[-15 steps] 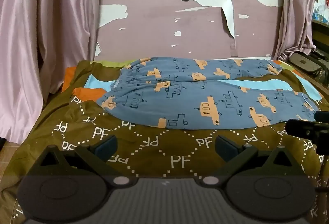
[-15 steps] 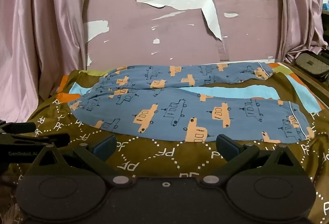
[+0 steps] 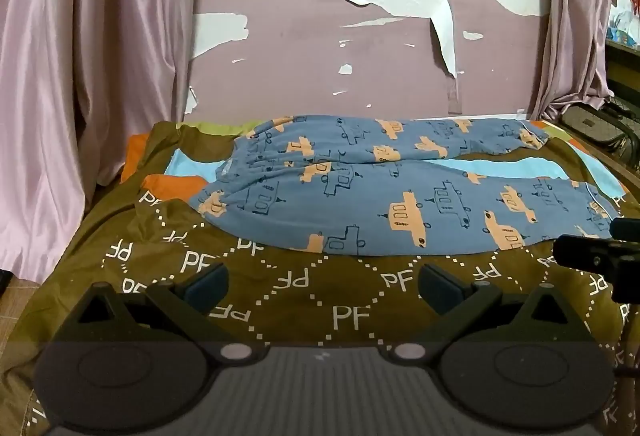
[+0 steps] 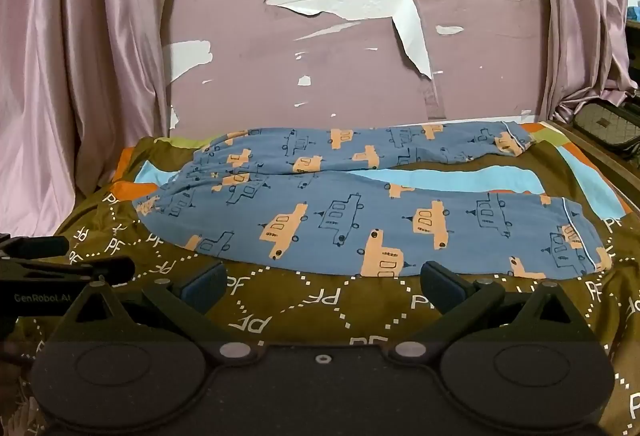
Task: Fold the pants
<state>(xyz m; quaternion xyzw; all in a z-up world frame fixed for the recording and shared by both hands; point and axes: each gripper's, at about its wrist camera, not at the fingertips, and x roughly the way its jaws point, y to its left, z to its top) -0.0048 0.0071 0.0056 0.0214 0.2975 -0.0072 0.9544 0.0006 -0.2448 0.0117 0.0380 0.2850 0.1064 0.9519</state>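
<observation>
Blue pants (image 3: 360, 204) with orange and dark car prints lie spread flat on the bed, waist at the left, both legs running right with a gap between them. They also show in the right wrist view (image 4: 360, 220). My left gripper (image 3: 322, 286) is open and empty, just short of the near leg's front edge. My right gripper (image 4: 322, 286) is open and empty, close to the near leg's edge. Each gripper shows at the edge of the other's view: the right one (image 3: 596, 256), the left one (image 4: 60, 268).
The bed has a brown cover (image 3: 352, 312) with white PF lettering and blue and orange patches. A peeling mauve wall (image 3: 360, 56) stands behind it, pink curtains (image 3: 80, 76) at both sides. A dark bag (image 4: 604, 124) sits at the far right.
Both grippers have moved slightly forward toward the near edge of the pants. The pants have not moved.
</observation>
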